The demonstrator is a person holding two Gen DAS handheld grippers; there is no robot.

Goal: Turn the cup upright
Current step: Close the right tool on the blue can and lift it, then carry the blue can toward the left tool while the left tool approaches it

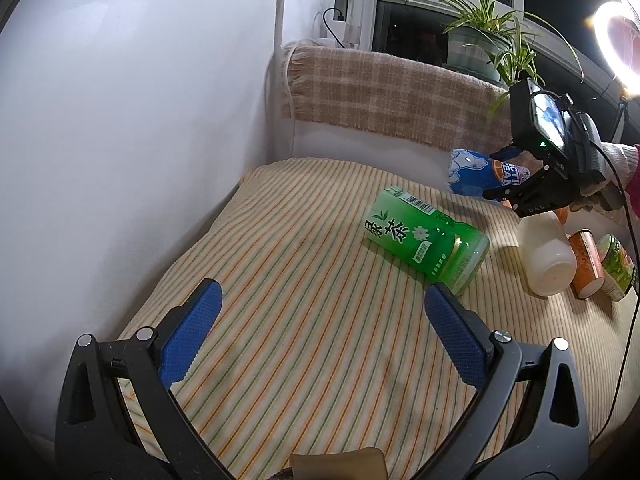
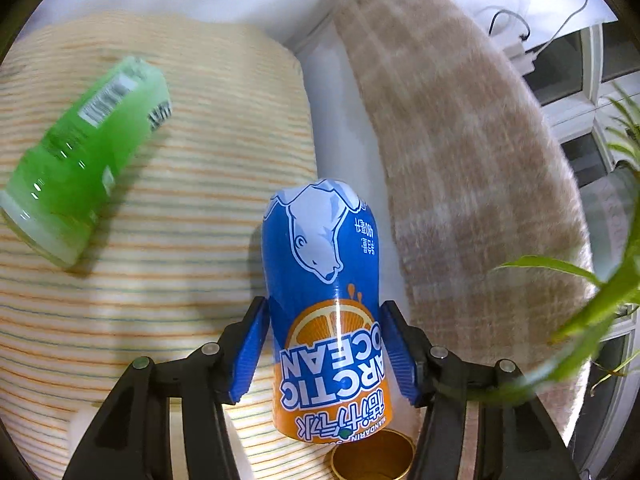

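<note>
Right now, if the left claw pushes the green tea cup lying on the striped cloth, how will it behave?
The translucent green cylindrical cup lies on its side, so it would probably roll. It looks empty, likely light. The soft striped cloth may slow it.

Blue-and-orange cup [image 2: 324, 304], printed ARCTIC OCEAN with polar bear, being held between blue pads [image 2: 249, 354] of right hand-held gripper [image 2: 325, 354]; print reading upside down in view, both pads pressing against cup sides. Gold-rimmed open mouth [image 2: 374, 456] being seen just below cup, at bottom edge. Green cup [image 2: 84, 160] lying on its side on striped cloth [image 2: 168, 280], well apart to left, motion-blurred. Plaid fringed blanket [image 2: 460, 160] being draped at right. Green plant leaves [image 2: 592, 304] intruding at right edge.
</note>
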